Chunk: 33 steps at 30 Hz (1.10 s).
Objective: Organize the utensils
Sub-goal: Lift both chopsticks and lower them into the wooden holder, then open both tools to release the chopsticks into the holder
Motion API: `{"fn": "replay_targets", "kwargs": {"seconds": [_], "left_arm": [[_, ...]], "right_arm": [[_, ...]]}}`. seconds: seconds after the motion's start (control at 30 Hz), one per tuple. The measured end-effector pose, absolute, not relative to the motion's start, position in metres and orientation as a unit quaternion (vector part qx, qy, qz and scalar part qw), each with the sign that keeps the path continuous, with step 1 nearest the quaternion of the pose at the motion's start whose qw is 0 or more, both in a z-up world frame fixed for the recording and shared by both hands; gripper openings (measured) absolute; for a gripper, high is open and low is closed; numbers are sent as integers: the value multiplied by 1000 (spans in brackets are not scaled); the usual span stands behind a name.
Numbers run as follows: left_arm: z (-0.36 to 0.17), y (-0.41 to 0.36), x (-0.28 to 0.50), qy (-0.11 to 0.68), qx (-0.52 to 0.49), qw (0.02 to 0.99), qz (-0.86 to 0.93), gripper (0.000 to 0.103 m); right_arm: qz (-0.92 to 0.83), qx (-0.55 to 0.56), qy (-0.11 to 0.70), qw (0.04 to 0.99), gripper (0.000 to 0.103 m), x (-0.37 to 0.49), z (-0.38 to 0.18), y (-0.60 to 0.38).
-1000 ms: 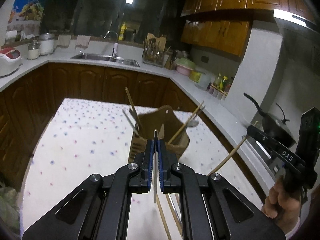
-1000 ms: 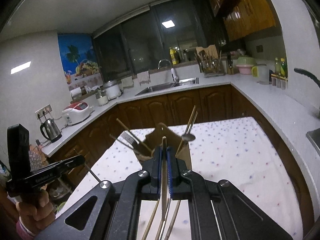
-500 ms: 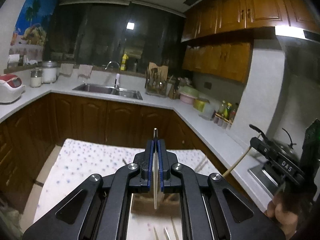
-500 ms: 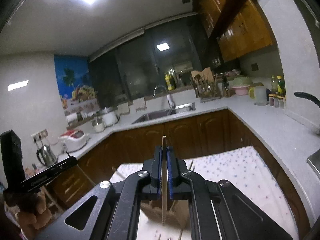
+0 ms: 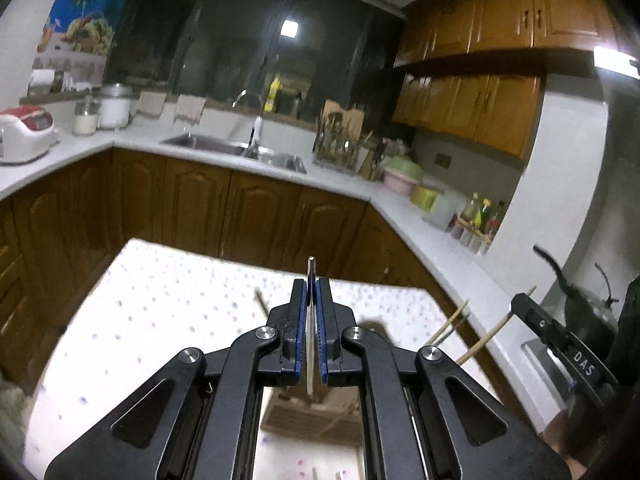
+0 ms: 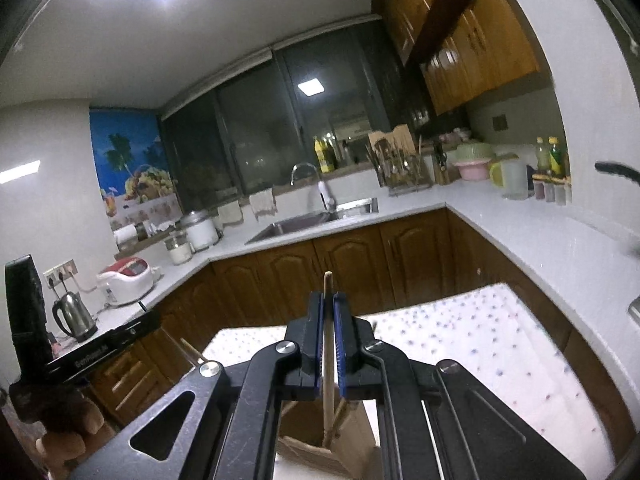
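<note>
While left gripper clenched metal utensil and right gripper clenched chopstick, wooden holder sat lower centre; best lowered straight, released inside.

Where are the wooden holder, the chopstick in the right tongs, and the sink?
wooden holder (image 6: 320,454): right wrist view, front wall.
chopstick (image 6: 328,360): right wrist view, shaft between pads.
sink (image 5: 236,149): left wrist view, basin rim.

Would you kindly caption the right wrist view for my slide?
Right gripper shut on a wooden utensil, its lower end in the holder.
</note>
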<state>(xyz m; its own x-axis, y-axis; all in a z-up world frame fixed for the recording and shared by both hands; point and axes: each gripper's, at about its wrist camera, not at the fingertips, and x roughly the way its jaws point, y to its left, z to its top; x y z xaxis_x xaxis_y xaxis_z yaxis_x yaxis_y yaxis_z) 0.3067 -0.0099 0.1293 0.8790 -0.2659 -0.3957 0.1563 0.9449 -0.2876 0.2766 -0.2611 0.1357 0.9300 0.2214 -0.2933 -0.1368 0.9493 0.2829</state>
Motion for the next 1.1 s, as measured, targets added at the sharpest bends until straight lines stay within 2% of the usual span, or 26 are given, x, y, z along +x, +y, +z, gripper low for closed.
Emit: {"fn": "replay_targets", "kwargs": {"seconds": [0.3, 0.7, 0.83, 0.9, 0.97, 1.03, 1.1], "left_arm": [[93, -7, 311, 261, -128, 951, -106, 5], [93, -6, 312, 264, -127, 950, -107, 5], [97, -7, 312, 265, -122, 949, -121, 5], [100, -8, 308, 262, -119, 950, -121, 9], [105, -6, 302, 259, -122, 950, -124, 16], [111, -3, 292, 249, -128, 952, -124, 33], [116, 0, 281, 237, -132, 955, -120, 57]], "right_arm": [[94, 135, 221, 961, 5, 290, 91, -260], [91, 131, 224, 961, 5, 291, 95, -260], [96, 141, 227, 959, 12, 291, 93, -261], [97, 151, 227, 957, 23, 289, 94, -262], [99, 160, 219, 957, 52, 285, 96, -266], [101, 170, 206, 958, 61, 277, 101, -270], [103, 179, 193, 959, 74, 267, 108, -274]]}}
